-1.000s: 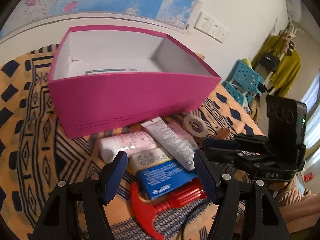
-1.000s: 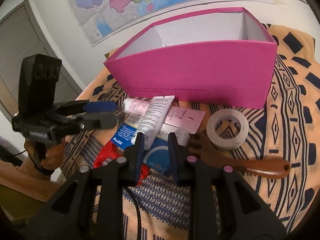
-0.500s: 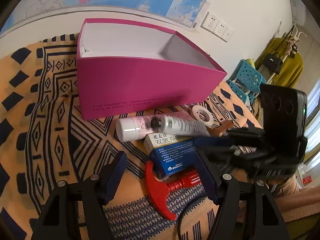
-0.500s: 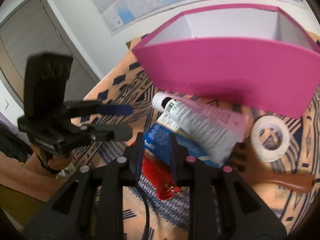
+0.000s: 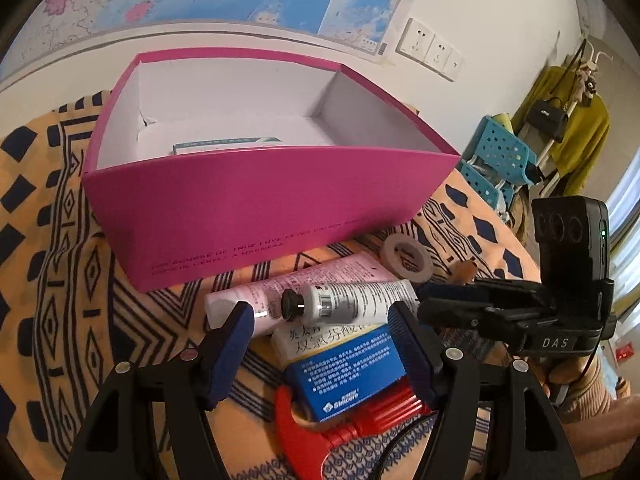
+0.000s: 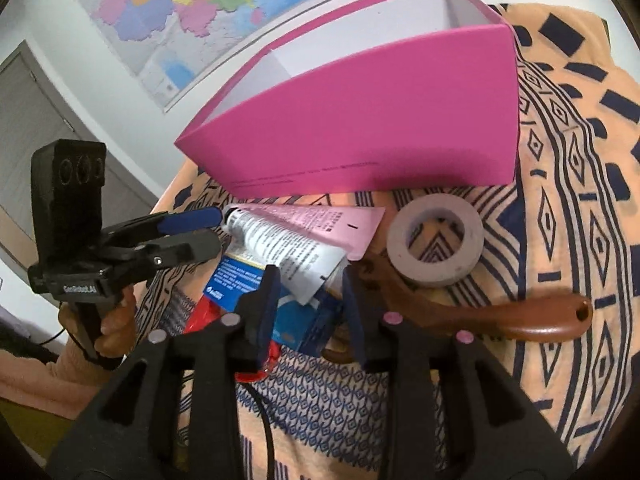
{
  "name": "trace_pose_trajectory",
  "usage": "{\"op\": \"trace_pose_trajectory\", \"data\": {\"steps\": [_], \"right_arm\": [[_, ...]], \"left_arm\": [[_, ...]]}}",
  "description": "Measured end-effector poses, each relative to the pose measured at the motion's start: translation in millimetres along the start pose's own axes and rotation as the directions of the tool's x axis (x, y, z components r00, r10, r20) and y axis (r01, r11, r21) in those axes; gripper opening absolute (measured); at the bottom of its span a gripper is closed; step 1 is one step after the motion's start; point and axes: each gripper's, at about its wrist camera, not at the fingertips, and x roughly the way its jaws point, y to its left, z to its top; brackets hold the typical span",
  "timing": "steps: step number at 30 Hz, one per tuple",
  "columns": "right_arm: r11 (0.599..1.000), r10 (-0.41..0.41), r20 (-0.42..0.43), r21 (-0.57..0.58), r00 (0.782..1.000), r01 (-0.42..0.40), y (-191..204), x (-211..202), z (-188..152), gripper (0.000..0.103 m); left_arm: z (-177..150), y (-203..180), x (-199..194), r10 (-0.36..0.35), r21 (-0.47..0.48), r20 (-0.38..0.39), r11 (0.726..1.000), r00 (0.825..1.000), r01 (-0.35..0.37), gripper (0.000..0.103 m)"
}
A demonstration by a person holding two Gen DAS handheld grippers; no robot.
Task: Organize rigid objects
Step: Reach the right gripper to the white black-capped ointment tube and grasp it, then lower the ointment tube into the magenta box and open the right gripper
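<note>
Right gripper [image 6: 308, 296] opening, white tube's [image 6: 288, 256] flat end between its jaws.

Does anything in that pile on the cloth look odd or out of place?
Yes: the pile in front of the pink box is jumbled. The white tube lies crosswise over a pink tube and a blue carton, which covers a red tool. Nothing looks spilled or damaged.

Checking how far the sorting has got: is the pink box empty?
Not empty. The left wrist view shows one small flat packet lying on the floor of the pink box; the rest of its floor looks bare.
</note>
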Motion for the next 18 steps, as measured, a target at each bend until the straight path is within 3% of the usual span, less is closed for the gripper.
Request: {"op": "trace_pose_trajectory", "data": {"steps": [7, 18], "right_arm": [[1.000, 0.013, 0.009, -0.004, 1.000, -0.013, 0, 5, 1, 0.035], [1.000, -0.001, 0.022, -0.016, 1.000, 0.002, 6, 5, 2, 0.035]], "left_arm": [[1, -5, 4, -0.010, 0.022, -0.010, 1.000, 1.000, 0.010, 0.064], [0, -15, 0, -0.011, 0.036, -0.013, 0.999, 1.000, 0.011, 0.063]]}}
